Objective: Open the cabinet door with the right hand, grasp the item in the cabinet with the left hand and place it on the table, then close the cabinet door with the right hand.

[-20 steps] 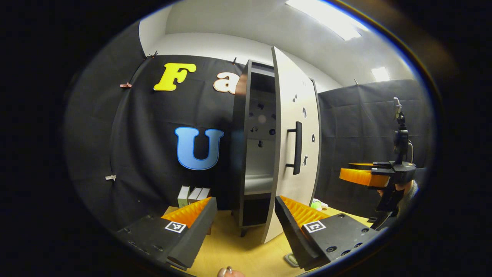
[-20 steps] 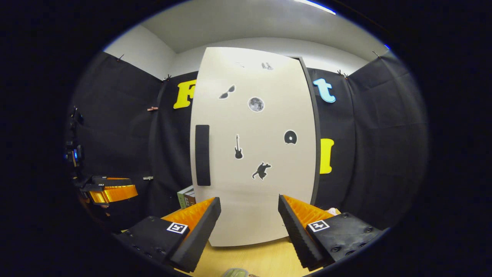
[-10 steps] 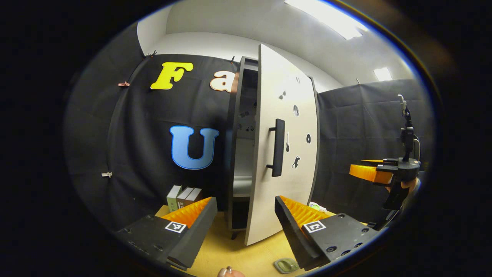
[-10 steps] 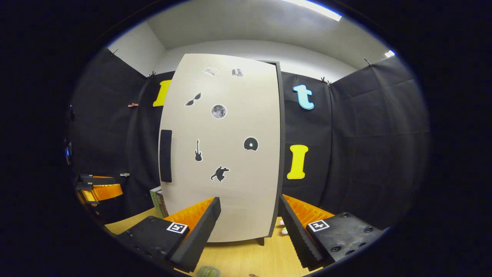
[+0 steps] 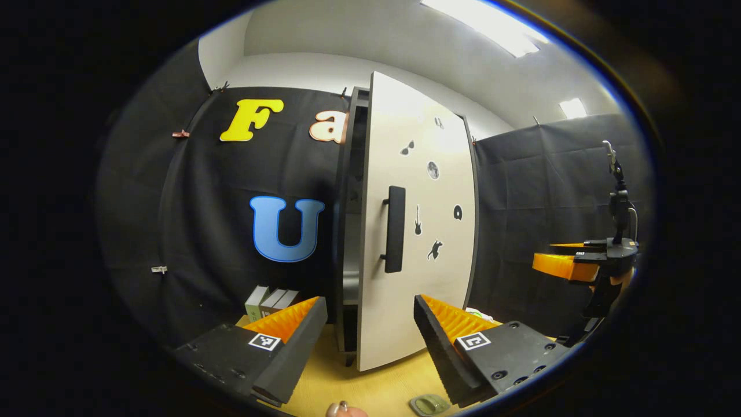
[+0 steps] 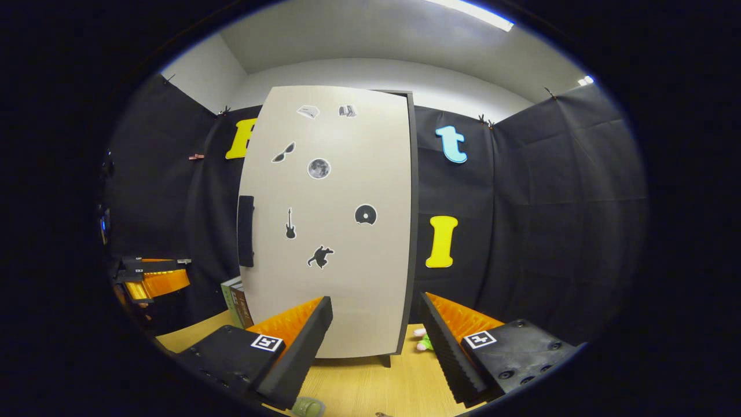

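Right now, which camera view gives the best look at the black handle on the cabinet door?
The left gripper view: there the handle is seen at an angle, so it stands out from the cabinet door on its two mounts. In the right gripper view the handle is face-on and looks like a flat dark bar at the door's left edge.

Black gripper bodies (image 5: 370,353), square tag markers (one per finger), dark screws

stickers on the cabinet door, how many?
7 stickers on the door: two at the top, sunglasses, moon, guitar, disc, animal. None look hidden.
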`<action>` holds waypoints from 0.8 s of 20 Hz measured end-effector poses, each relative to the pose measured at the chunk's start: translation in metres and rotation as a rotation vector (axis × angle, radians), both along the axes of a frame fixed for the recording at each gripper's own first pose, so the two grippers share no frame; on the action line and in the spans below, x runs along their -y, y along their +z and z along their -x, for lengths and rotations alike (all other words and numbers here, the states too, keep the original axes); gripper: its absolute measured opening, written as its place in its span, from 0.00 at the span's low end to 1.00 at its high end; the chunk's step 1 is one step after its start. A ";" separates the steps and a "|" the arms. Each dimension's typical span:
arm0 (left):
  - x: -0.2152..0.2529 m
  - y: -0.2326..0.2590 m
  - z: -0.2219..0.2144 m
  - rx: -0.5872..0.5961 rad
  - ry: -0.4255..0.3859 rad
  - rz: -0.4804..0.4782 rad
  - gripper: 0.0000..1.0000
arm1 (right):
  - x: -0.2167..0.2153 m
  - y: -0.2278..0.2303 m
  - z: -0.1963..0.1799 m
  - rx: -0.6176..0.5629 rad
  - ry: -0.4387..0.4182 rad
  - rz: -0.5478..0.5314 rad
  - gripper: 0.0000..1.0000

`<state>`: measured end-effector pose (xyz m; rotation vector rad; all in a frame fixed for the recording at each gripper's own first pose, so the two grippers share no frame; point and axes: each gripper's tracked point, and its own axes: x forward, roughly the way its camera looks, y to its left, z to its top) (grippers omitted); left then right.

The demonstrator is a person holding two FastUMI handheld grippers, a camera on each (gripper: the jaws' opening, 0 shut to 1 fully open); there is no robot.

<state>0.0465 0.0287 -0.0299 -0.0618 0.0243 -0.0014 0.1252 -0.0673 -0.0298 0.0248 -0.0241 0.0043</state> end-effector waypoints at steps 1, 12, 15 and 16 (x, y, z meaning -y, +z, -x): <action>0.004 0.001 -0.002 0.002 -0.007 0.003 0.94 | 0.001 0.001 0.001 0.003 0.000 0.005 0.97; 0.002 0.005 0.001 0.005 -0.013 0.018 0.95 | 0.007 0.002 0.006 -0.001 -0.013 -0.010 0.97; 0.000 0.004 0.003 0.001 -0.008 0.020 0.95 | 0.000 -0.004 0.006 -0.015 0.011 -0.028 0.97; -0.002 0.004 0.003 0.003 -0.005 0.023 0.94 | -0.001 -0.004 0.006 -0.019 0.015 -0.031 0.98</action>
